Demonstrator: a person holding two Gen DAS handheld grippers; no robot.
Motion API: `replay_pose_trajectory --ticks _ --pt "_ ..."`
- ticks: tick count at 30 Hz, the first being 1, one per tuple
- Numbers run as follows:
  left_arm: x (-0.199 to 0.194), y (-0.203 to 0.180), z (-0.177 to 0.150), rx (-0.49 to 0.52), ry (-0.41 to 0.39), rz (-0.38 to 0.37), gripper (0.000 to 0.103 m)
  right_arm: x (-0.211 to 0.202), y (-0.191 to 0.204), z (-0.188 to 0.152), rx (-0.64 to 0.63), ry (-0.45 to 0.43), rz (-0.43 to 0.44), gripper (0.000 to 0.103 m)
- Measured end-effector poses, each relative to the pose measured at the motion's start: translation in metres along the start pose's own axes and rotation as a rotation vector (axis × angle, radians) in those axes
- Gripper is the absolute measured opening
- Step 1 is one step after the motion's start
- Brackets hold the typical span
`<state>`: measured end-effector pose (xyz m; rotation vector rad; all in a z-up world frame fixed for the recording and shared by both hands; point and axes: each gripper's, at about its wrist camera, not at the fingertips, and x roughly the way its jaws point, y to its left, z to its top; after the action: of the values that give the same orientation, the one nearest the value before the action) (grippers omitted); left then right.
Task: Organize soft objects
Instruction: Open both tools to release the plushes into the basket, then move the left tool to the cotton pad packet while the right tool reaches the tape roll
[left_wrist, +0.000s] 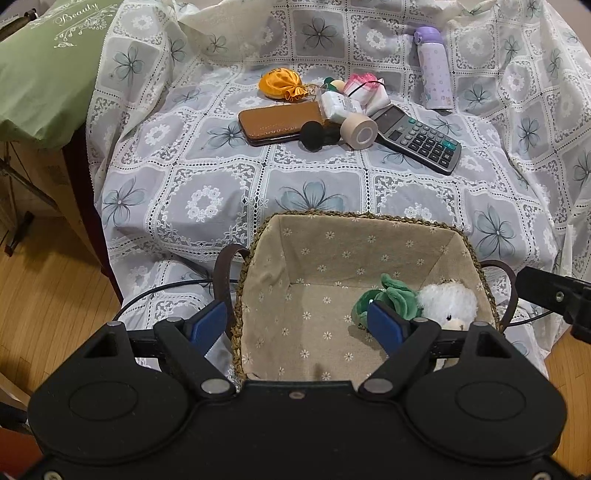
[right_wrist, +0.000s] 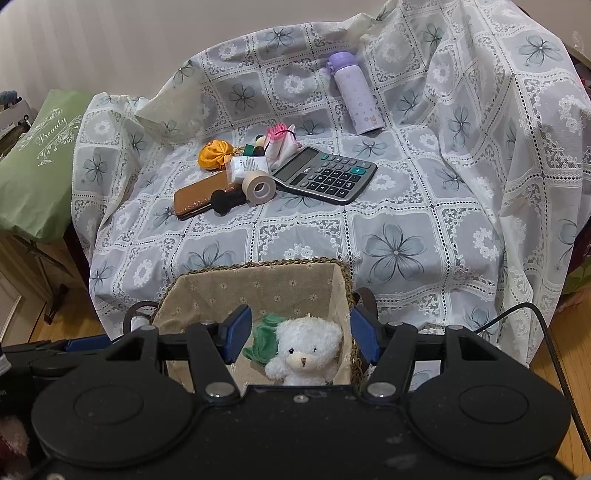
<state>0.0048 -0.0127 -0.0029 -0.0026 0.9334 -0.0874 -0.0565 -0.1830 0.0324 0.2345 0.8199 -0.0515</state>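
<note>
A woven basket (left_wrist: 258, 236) with a flowered cloth lining stands at the near edge of the lace-covered seat. Inside it lie a white teddy bear (right_wrist: 308, 347) and a green plush (right_wrist: 264, 334); in the left wrist view the bear (left_wrist: 448, 304) and green plush (left_wrist: 395, 295) sit at the basket's right side. My left gripper (left_wrist: 295, 326) is open, one finger outside the basket's left wall, the other beside the green plush. My right gripper (right_wrist: 301, 339) is open above the bear without touching it. An orange pouch (left_wrist: 280, 85) and a pink-white cloth bundle (left_wrist: 367, 88) lie further back.
Further back on the cloth lie a brown case (left_wrist: 277, 123), a black foam ball (left_wrist: 313, 136), a tape roll (left_wrist: 360, 131), a white tube (left_wrist: 338, 105), a calculator (left_wrist: 421, 138) and a purple bottle (left_wrist: 436, 68). A green bag (left_wrist: 48, 74) hangs left. A cable (right_wrist: 532, 314) trails right.
</note>
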Motion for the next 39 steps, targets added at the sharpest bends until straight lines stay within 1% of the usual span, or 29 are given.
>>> replay_pose_trajectory --ticks 16,17,19,31,35,37,39 --pt "0.001 0.001 -0.002 0.003 0.005 0.008 0.081 0.002 -0.001 -0.001 0.008 0.009 0.000 0.060" --pt "0.001 0.001 -0.002 0.003 0.005 0.010 0.081 0.002 -0.001 -0.001 0.008 0.010 0.001 0.060" --pt "0.001 0.001 -0.002 0.002 0.004 0.013 0.085 0.002 -0.001 -0.001 0.008 0.011 0.001 0.060" --pt "-0.001 0.001 -0.001 0.002 -0.010 0.033 0.086 0.005 -0.001 -0.003 0.010 0.017 -0.001 0.062" --pt "0.000 0.001 0.001 0.012 -0.022 0.049 0.086 0.010 -0.001 -0.004 0.003 0.024 -0.006 0.065" --pt "0.001 0.002 0.003 0.011 -0.029 0.055 0.087 0.013 0.000 -0.003 -0.006 0.026 -0.009 0.067" --pt "0.003 0.004 0.006 0.011 -0.035 0.063 0.088 0.015 0.001 -0.002 -0.015 0.021 -0.014 0.072"
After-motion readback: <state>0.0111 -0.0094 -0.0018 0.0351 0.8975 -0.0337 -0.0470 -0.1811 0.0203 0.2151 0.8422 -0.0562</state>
